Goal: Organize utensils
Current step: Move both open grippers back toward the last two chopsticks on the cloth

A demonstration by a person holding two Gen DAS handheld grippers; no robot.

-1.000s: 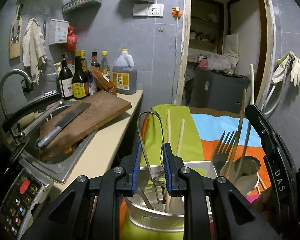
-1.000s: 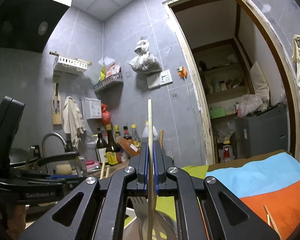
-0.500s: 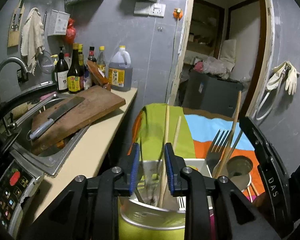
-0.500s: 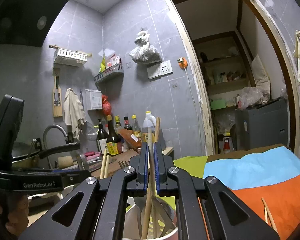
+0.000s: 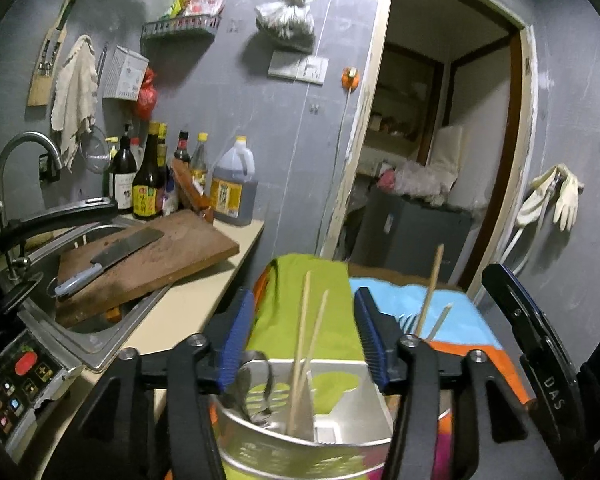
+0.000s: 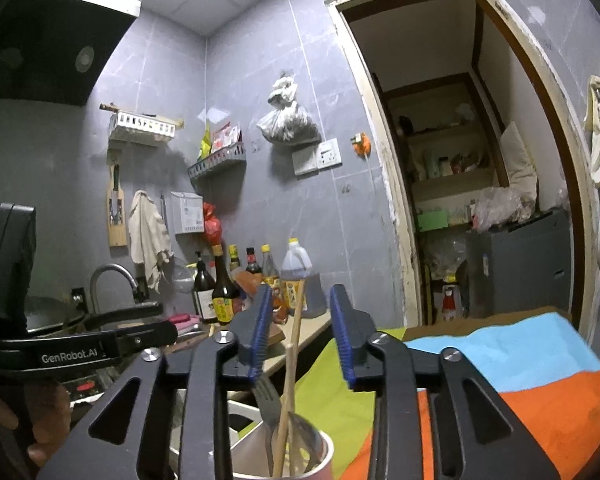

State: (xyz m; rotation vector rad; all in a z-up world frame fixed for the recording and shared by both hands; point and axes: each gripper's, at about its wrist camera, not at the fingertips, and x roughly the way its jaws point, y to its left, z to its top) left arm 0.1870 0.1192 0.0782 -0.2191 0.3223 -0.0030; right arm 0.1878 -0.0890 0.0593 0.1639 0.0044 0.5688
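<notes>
I find my left tongs parted, their jaws having just been opening, with nothing pressed between the blue pads. Below them stands a metal pot holding two chopsticks that lean upright, free of the pads, plus a metal utensil with a looped handle. My right tongs are likewise parted, jaws just opened, gripping nothing. Two chopsticks rise between these pads without touching them, seated in a metal cup together with a fork. Both containers rest on a cloth of green, blue and orange. To the left, the desk carries a cutting board with a cleaver on it.
</notes>
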